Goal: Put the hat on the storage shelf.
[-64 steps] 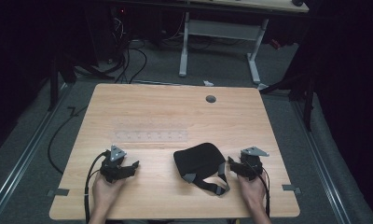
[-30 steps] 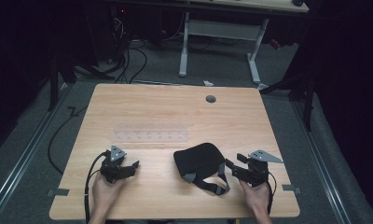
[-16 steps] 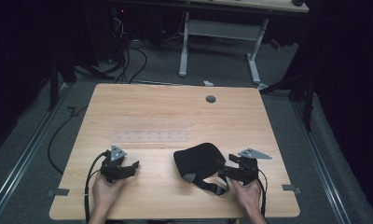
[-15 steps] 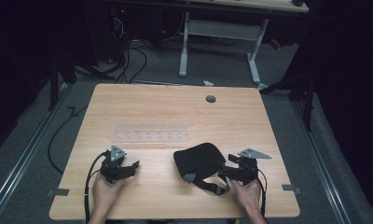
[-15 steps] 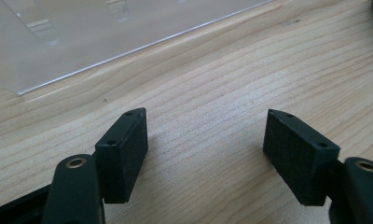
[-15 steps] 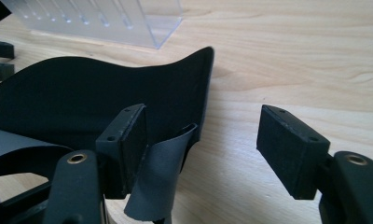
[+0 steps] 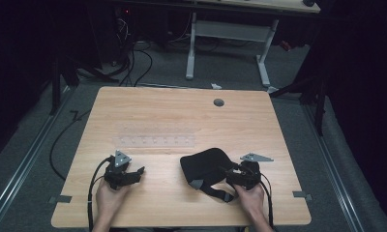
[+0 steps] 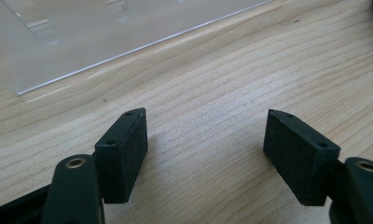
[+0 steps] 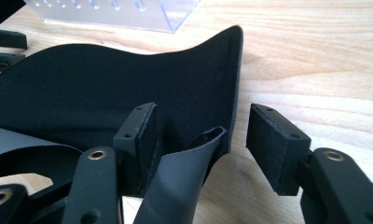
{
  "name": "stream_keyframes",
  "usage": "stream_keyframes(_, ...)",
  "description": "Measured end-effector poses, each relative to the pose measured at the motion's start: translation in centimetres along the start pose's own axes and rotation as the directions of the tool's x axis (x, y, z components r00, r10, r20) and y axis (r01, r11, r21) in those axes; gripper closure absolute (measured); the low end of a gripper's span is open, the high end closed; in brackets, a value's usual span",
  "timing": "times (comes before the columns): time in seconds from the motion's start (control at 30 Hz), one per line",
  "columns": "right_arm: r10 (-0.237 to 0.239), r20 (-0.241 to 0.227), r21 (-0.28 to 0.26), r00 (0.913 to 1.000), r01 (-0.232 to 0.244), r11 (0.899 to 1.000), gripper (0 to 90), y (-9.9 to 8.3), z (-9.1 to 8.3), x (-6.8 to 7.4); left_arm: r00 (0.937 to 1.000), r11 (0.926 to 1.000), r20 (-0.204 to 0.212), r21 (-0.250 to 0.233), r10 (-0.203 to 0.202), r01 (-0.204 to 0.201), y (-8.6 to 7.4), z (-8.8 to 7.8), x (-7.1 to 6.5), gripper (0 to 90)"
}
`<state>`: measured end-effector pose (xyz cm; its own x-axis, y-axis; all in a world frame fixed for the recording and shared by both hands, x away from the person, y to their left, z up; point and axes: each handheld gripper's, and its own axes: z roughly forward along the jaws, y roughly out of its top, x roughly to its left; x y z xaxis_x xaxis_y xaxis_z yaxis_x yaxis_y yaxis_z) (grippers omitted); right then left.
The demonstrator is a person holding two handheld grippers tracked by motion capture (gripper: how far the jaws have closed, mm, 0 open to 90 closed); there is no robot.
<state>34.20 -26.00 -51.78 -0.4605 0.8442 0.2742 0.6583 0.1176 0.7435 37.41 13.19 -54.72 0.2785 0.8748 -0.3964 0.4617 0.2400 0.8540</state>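
A black soft fabric piece (image 7: 204, 165) with grey straps lies on the wooden table (image 7: 182, 111), front right of centre. My right gripper (image 7: 234, 175) sits at its right edge, low on the table. In the right gripper view the fabric's upright edge (image 9: 105, 79) and a grey strap (image 9: 175, 186) stand between the jaws of the right gripper (image 9: 203, 126). These jaws have just been closing; the right pad (image 9: 273, 144) is still apart from the cloth, so it is open. My left gripper (image 7: 128, 174) rests at the front left, open (image 8: 205, 135) over bare wood.
A clear plastic rack (image 7: 155, 141) with a row of holes lies mid-table, beyond both grippers (image 8: 105, 28) (image 9: 128, 11). A round grey grommet (image 7: 218, 102) sits near the far edge. Behind the table stand a white desk frame (image 7: 230, 34) and floor cables.
My right gripper has slid left and down onto the black fabric's edge, which now stands between its jaws. The left gripper and the fabric have stayed put.
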Motion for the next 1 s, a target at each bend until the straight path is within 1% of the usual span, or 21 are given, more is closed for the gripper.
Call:
stream_keyframes(0.07, -0.009, -0.006, 0.015, 0.9999, 0.009, 1.0, 45.8, -0.1, 0.3, 0.1, 1.0, 1.0, 0.0, 0.0, 0.0, 0.0, 0.0, 0.0, 0.0, 31.0)
stream_keyframes(0.17, -0.011, -0.018, 0.024, 0.9998, 0.012, 1.0, 46.3, -0.1, 0.5, 0.2, 1.0, 1.0, 0.0, 0.0, 0.0, 0.0, 0.0, 0.0, 0.0, 31.0)
stream_keyframes(0.23, -0.034, -0.024, 0.029, 0.9991, 0.035, 0.999, 46.5, -0.2, 0.9, 0.4, 1.0, 1.0, 0.0, 0.0, 0.0, 0.0, 0.0, 0.0, 0.0, 31.1)
stream_keyframes(0.27, -0.034, -0.024, 0.029, 0.9991, 0.035, 0.999, 46.5, -0.2, 0.9, 0.4, 1.0, 1.0, 0.0, 0.0, -0.001, 0.001, 0.0, 0.0, 0.0, 31.1)
stream_keyframes(0.4, -0.06, -0.04, 0.045, 0.9974, 0.062, 0.997, 48.7, -0.4, 1.6, 0.7, 1.0, 1.0, 0.0, -0.001, -0.001, 0.001, 0.0, 0.0, 0.0, 31.0)
stream_keyframes(0.5, -0.072, -0.047, 0.047, 0.9963, 0.074, 0.996, 53.9, -0.5, 1.7, 0.9, 1.0, 1.0, 0.0, 0.0, 0.0, 0.0, 0.0, 0.0, 0.0, 31.0)
stream_keyframes(0.53, -0.082, -0.045, 0.046, 0.9956, 0.084, 0.995, 55.6, -0.5, 1.7, 1.0, 1.0, 1.0, 0.0, 0.0, 0.0, 0.0, 0.0, 0.0, 0.0, 31.0)
stream_keyframes(0.6, -0.096, -0.062, 0.041, 0.9934, 0.099, 0.994, 61.6, -0.5, 1.7, 1.1, 1.0, 1.0, 0.0, 0.0, 0.0, 0.0, 0.0, 0.0, 0.0, 31.0)
stream_keyframes(0.63, -0.096, -0.062, 0.041, 0.9934, 0.099, 0.994, 61.6, -0.5, 1.7, 1.1, 1.0, 1.0, 0.0, 0.0, 0.0, 0.0, 0.0, 0.0, 0.0, 31.0)
stream_keyframes(0.73, -0.095, -0.083, 0.029, 0.992, 0.097, 0.995, 68.5, -0.6, 1.5, 1.1, 1.0, 1.0, 0.0, 0.0, 0.0, 0.0, 0.0, 0.0, 0.0, 31.0)
stream_keyframes(0.77, -0.095, -0.083, 0.029, 0.992, 0.097, 0.995, 68.5, -0.6, 1.5, 1.1, 1.0, 1.0, 0.0, -0.001, -0.001, 0.001, 0.0, 0.0, 0.0, 31.0)
stream_keyframes(0.83, -0.093, -0.103, 0.014, 0.9903, 0.095, 0.995, 73.5, -0.6, 1.3, 1.0, 1.0, 1.0, 0.0, 0.0, 0.0, 0.0, 0.0, 0.0, 0.0, 31.0)
stream_keyframes(0.87, -0.093, -0.103, 0.014, 0.9903, 0.095, 0.995, 73.5, -0.6, 1.3, 1.0, 1.0, 1.0, 0.0, 0.0, 0.0, 0.0, 0.0, 0.0, 0.0, 31.0)
stream_keyframes(0.9, -0.095, -0.113, 0.007, 0.9891, 0.096, 0.995, 76.2, -0.6, 1.2, 1.0, 1.0, 1.0, 0.0, 0.0, -0.001, 0.001, 0.0, 0.0, 0.0, 30.9)
stream_keyframes(0.93, -0.093, -0.116, 0.007, 0.9889, 0.095, 0.995, 77.3, -0.6, 1.1, 1.0, 1.0, 1.0, 0.0, 0.0, -0.001, 0.001, 0.0, 0.0, 0.0, 30.9)
stream_keyframes(1.0, -0.115, -0.1, -0.001, 0.9883, 0.115, 0.993, 79.5, -0.6, 1.0, 1.2, 1.0, 1.0, -0.002, -0.003, -0.009, 0.009, 0.1, 0.0, 0.0, 31.5)
